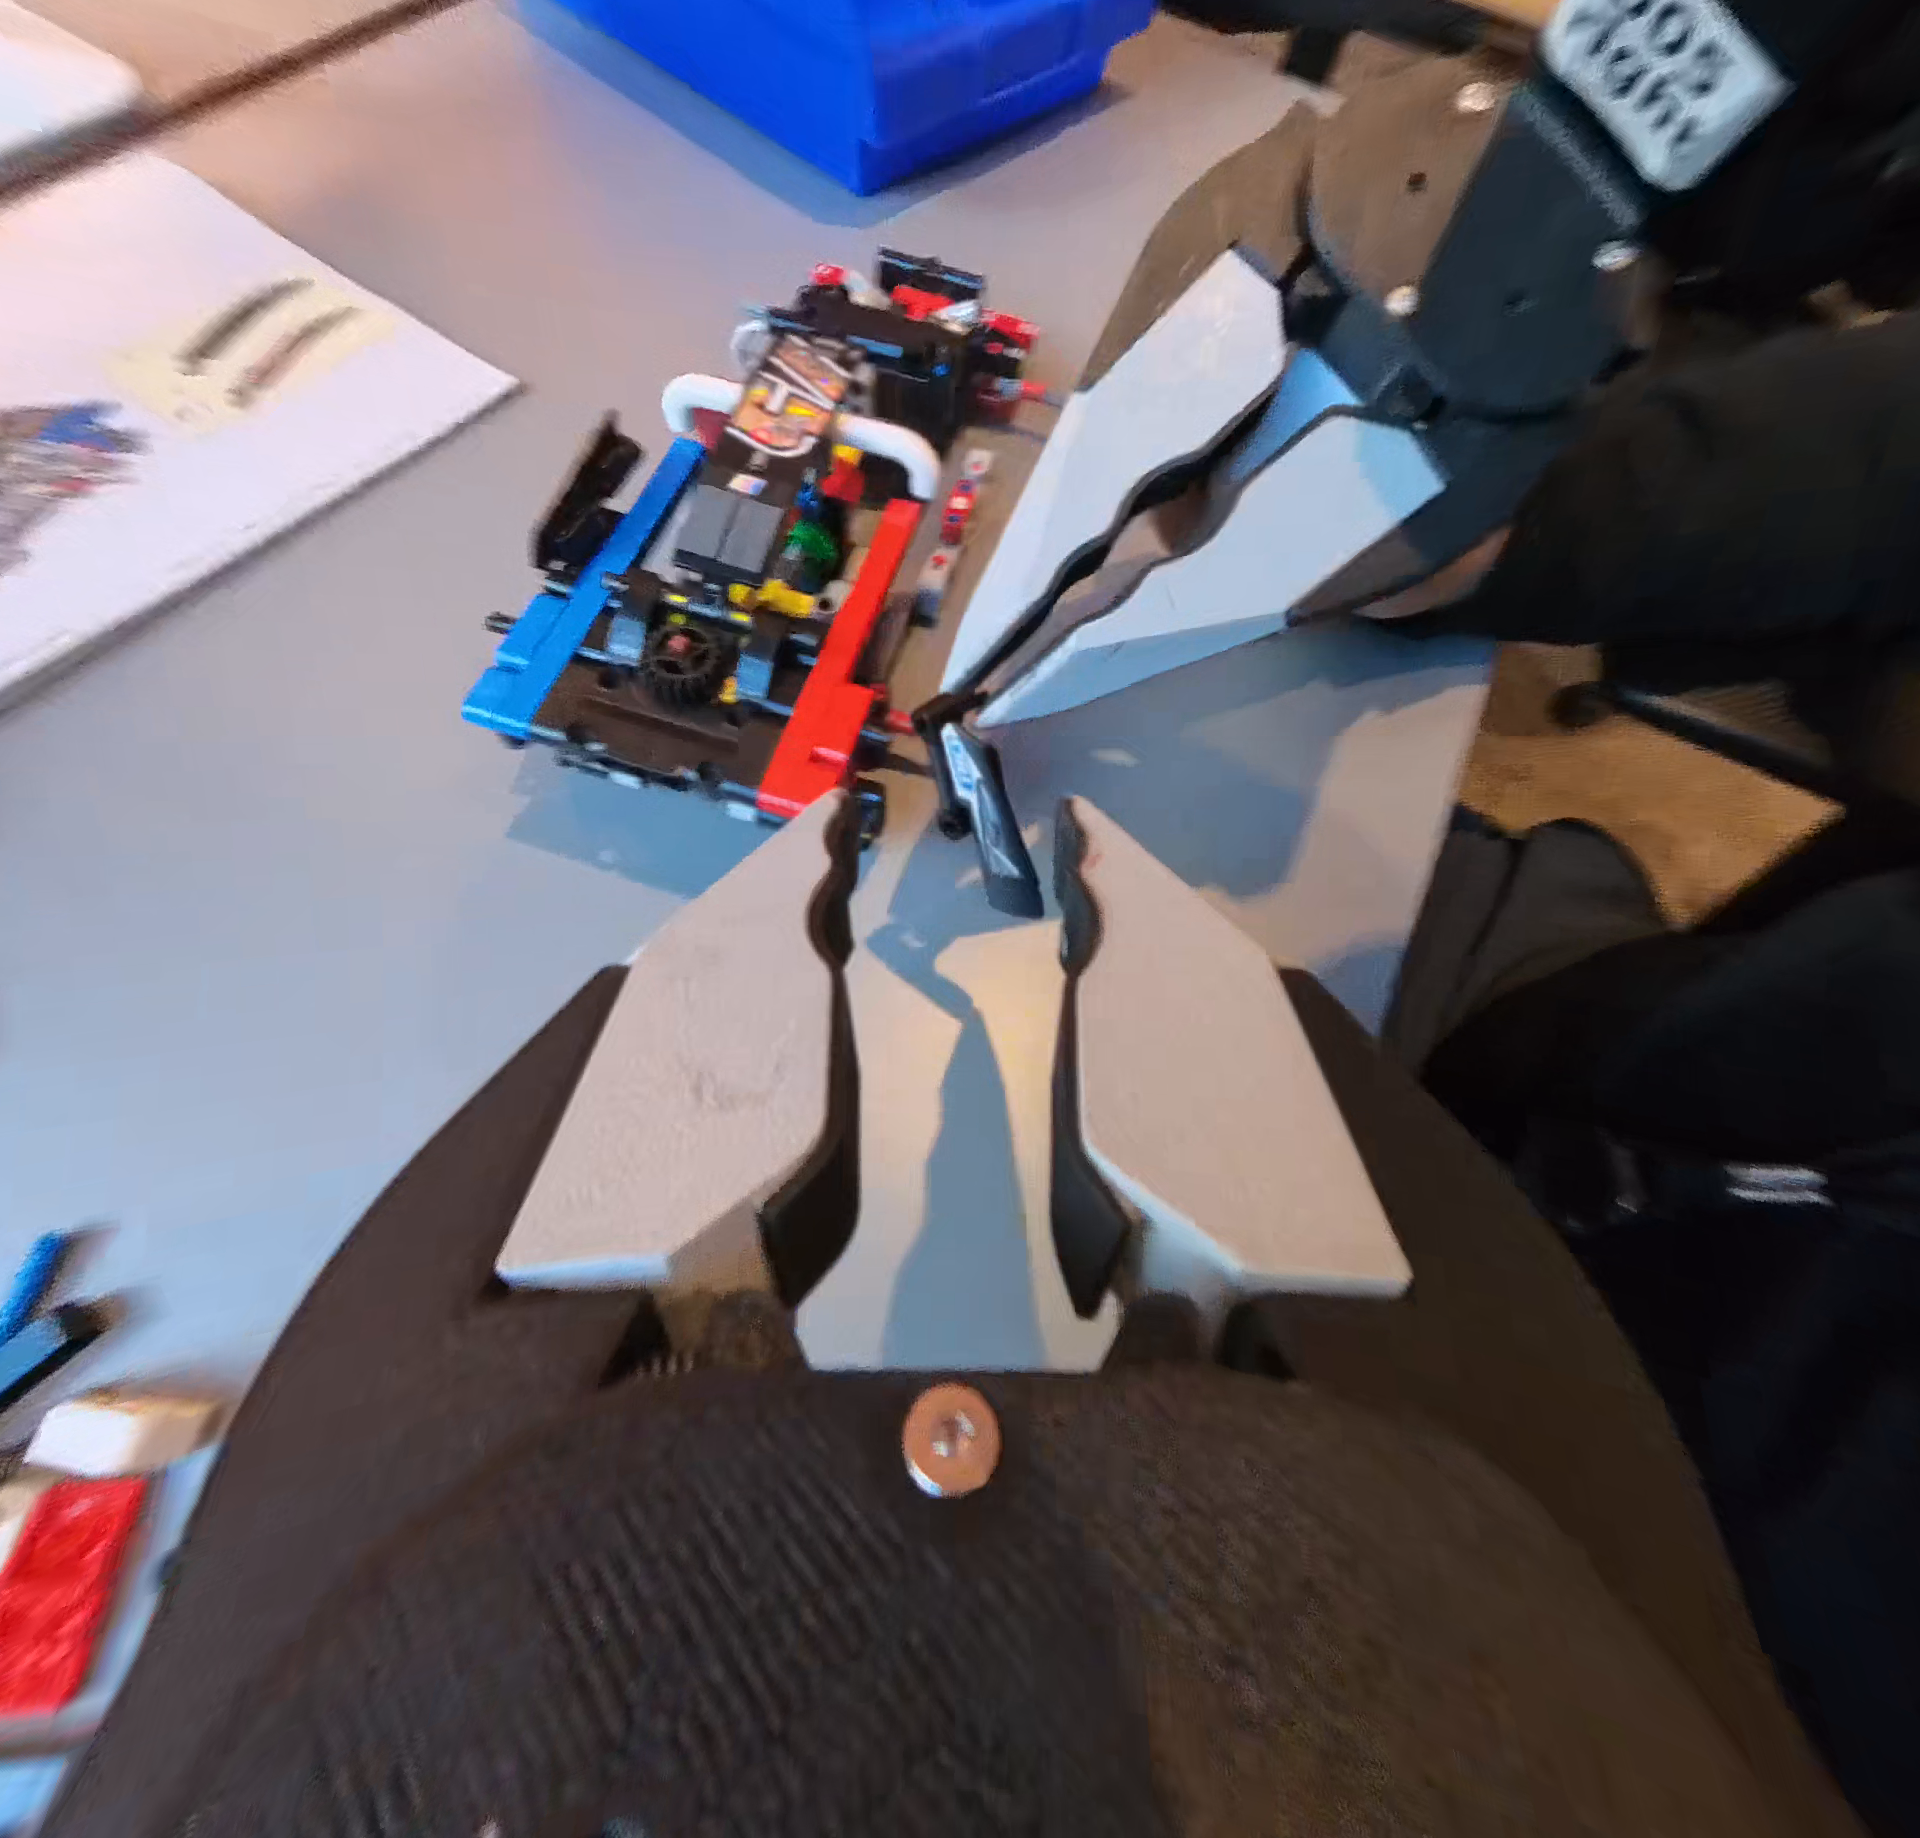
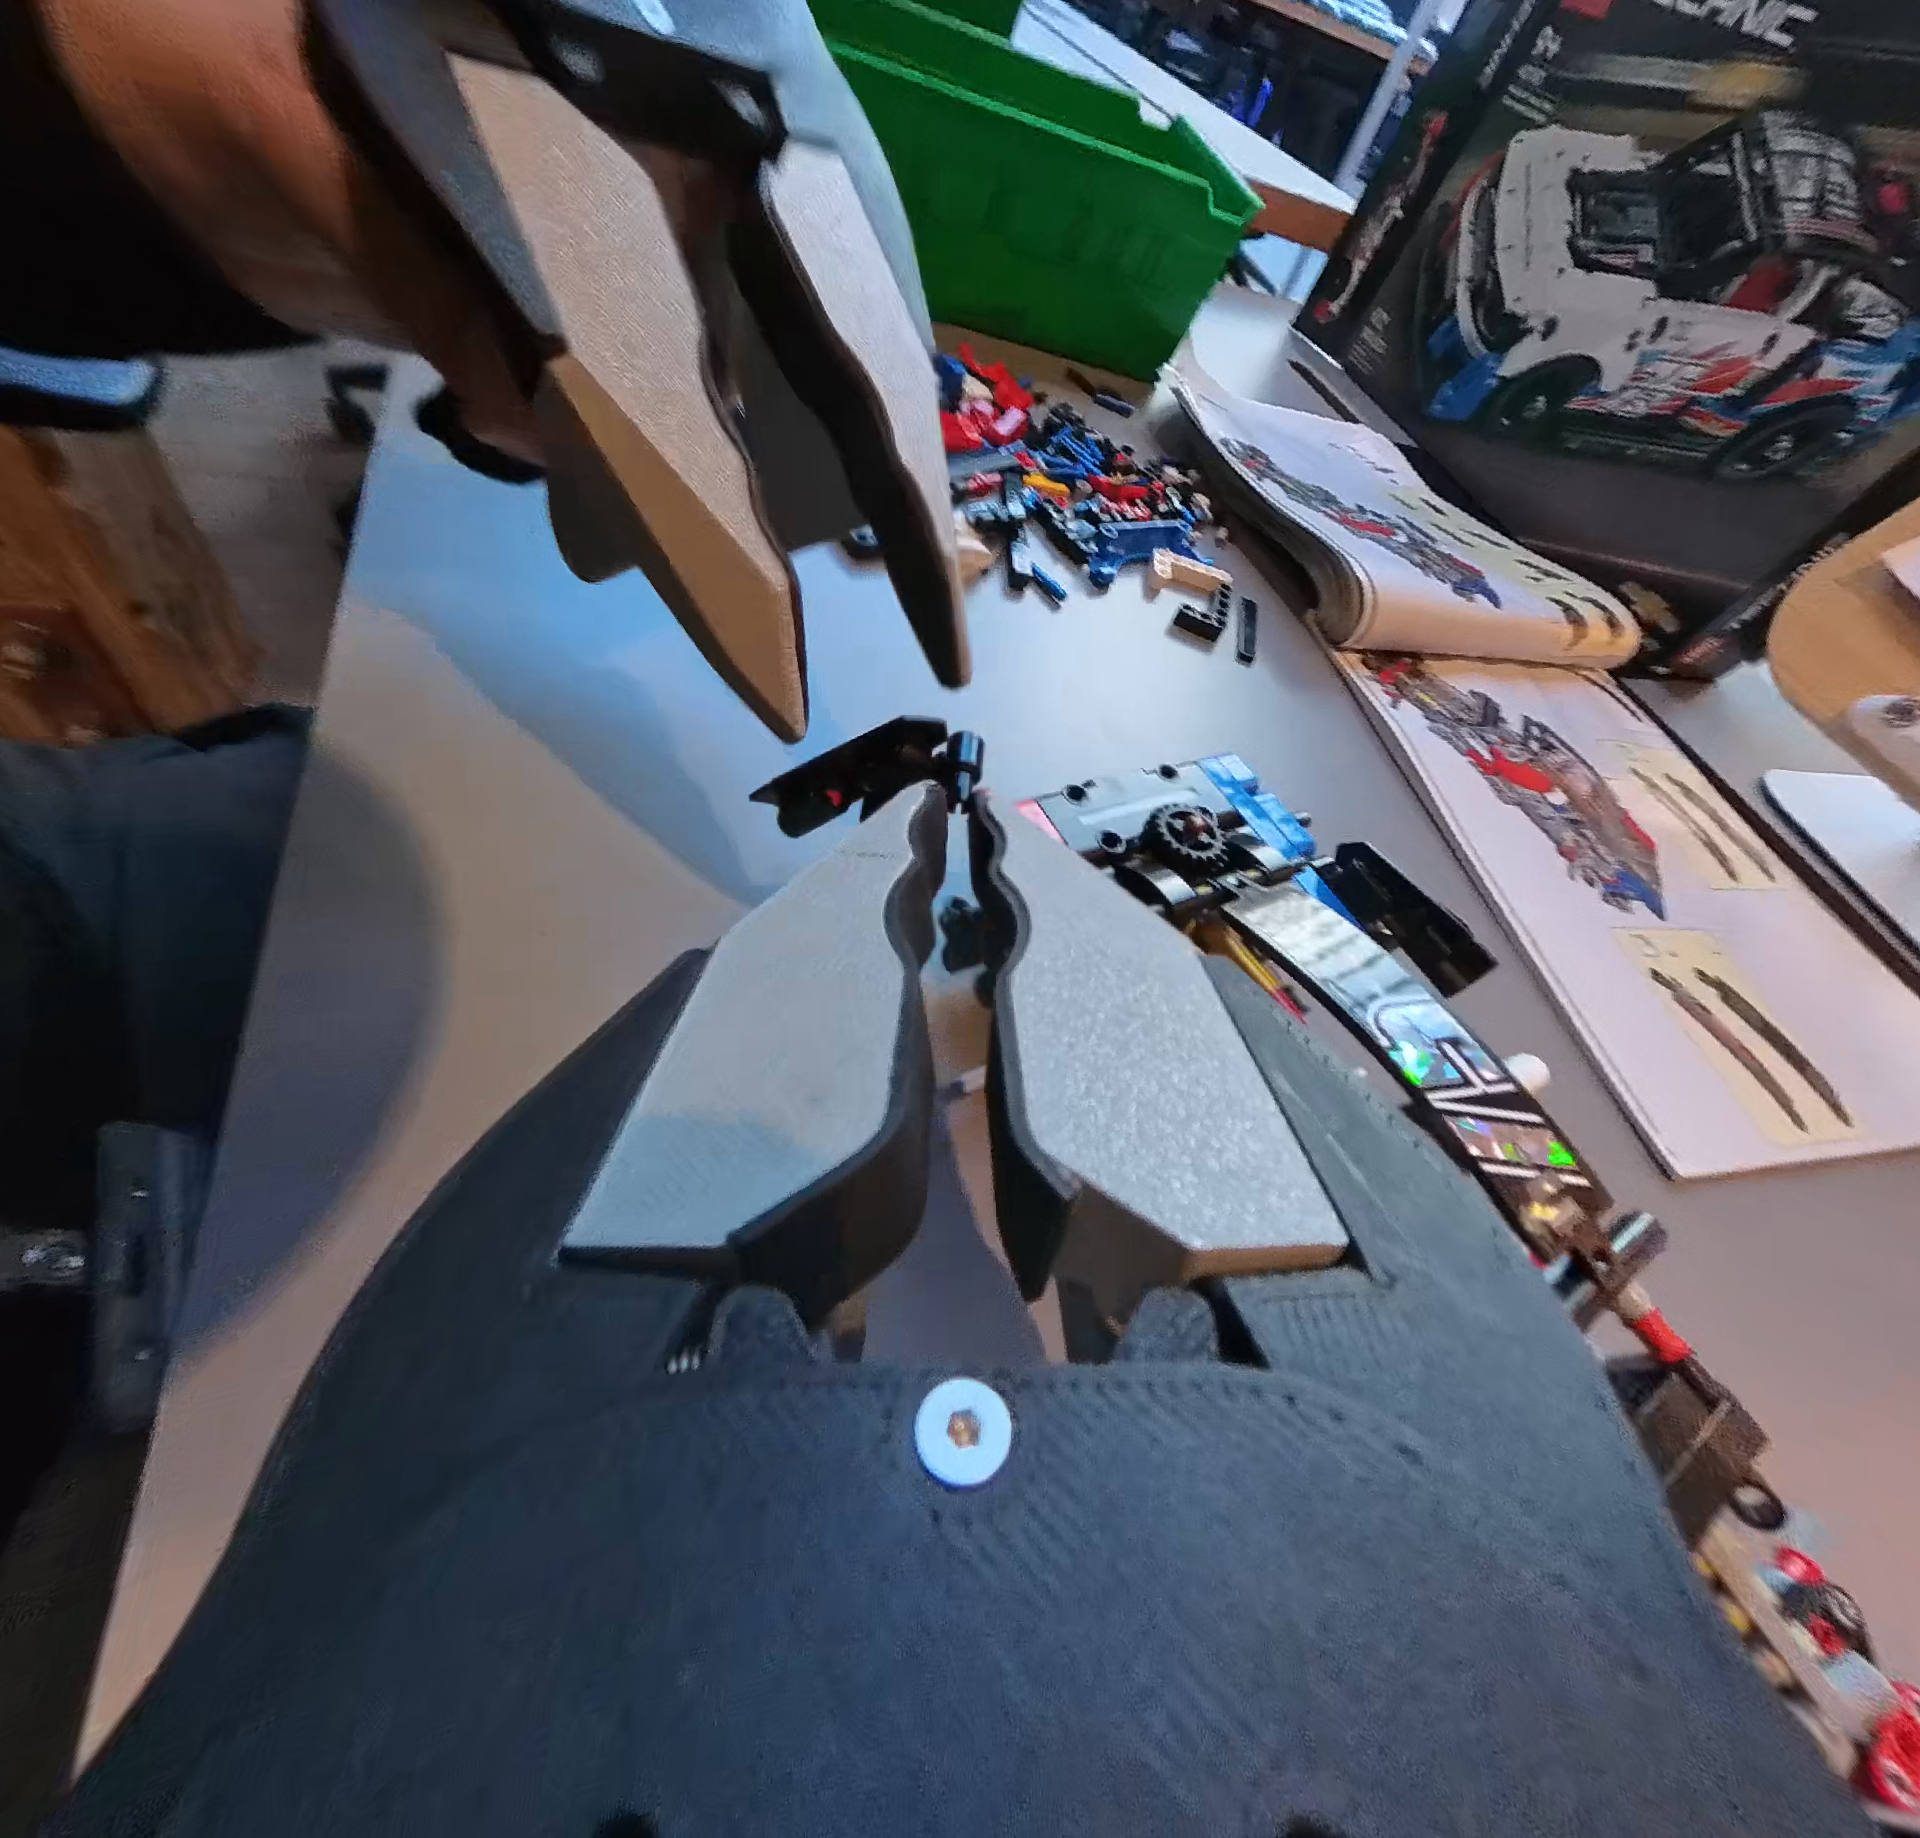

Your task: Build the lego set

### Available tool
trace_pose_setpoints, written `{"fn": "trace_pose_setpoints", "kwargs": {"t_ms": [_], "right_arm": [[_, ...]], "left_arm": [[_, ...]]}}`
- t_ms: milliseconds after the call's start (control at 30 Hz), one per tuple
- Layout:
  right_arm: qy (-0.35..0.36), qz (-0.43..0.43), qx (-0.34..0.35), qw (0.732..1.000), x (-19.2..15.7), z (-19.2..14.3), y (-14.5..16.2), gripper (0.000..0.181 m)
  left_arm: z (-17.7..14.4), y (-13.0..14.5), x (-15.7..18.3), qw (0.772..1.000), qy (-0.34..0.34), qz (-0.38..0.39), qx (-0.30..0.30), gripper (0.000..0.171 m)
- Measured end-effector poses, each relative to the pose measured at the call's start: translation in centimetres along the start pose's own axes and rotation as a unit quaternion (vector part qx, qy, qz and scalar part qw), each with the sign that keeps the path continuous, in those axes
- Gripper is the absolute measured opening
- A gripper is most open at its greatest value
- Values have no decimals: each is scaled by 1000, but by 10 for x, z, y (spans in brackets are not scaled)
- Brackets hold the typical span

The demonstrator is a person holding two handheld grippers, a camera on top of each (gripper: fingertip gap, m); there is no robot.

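Note:
The partly built lego car (image 1: pixel 717 562), black with a blue and a red side beam, lies on the grey table (image 1: pixel 260 853); it also shows in the right wrist view (image 2: pixel 1236 853). My right gripper (image 2: pixel 958 801) is shut on the pin end of a small black panel piece (image 2: pixel 847 770) and holds it just off the car's red corner. In the left wrist view the right gripper (image 1: pixel 951 713) comes in from the upper right with the black panel piece (image 1: pixel 987 812) hanging from its tips. My left gripper (image 1: pixel 956 822) is open and empty, its fingers on either side of that piece; it also shows in the right wrist view (image 2: pixel 873 702).
A blue bin (image 1: pixel 852 43) stands behind the car. Green bins (image 2: pixel 1018 188), a pile of loose pieces (image 2: pixel 1070 500), open instruction booklets (image 2: pixel 1558 853) and the set's box (image 2: pixel 1662 230) lie beyond. Red parts (image 1: pixel 62 1601) sit at the near left. The table edge (image 1: pixel 1455 749) is on the right.

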State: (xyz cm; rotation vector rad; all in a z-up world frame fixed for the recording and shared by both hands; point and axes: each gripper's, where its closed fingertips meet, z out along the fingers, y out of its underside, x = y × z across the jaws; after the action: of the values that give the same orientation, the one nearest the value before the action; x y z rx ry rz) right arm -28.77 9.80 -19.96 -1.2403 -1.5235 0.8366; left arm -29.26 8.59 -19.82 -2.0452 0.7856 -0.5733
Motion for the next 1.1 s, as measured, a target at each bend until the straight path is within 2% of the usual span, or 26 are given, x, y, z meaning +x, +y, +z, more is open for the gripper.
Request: {"fn": "trace_pose_setpoints", "kwargs": {"t_ms": [167, 233, 400, 467, 667, 933, 1100], "right_arm": [[-29, 1, 53, 998, -7, -9, -15, 1], [-40, -6, 68, 997, -11, -11, -19, 1], [-47, -31, 84, 995, -17, -14, -24, 0], [-47, -31, 86, 995, -17, -14, -25, 1], [-42, -27, 74, 996, -15, -11, -20, 1], [-8, -43, 28, 999, -9, -5, -7, 2], [9, -72, 10, 997, -9, -3, -4, 2]], "left_arm": [[3, 6, 23, 988, 142, -54, -6, 39], [2, 2, 35, 978, 197, -68, 14, 32], [0, -6, 40, 961, 255, -97, 51, 25], [-2, -8, 37, 958, 258, -103, 65, 20], [4, -3, 35, 966, 232, -97, 61, 20], [14, 1, 27, 960, 213, -172, 52, 20], [16, 6, 25, 964, 200, -170, 42, 20]]}}
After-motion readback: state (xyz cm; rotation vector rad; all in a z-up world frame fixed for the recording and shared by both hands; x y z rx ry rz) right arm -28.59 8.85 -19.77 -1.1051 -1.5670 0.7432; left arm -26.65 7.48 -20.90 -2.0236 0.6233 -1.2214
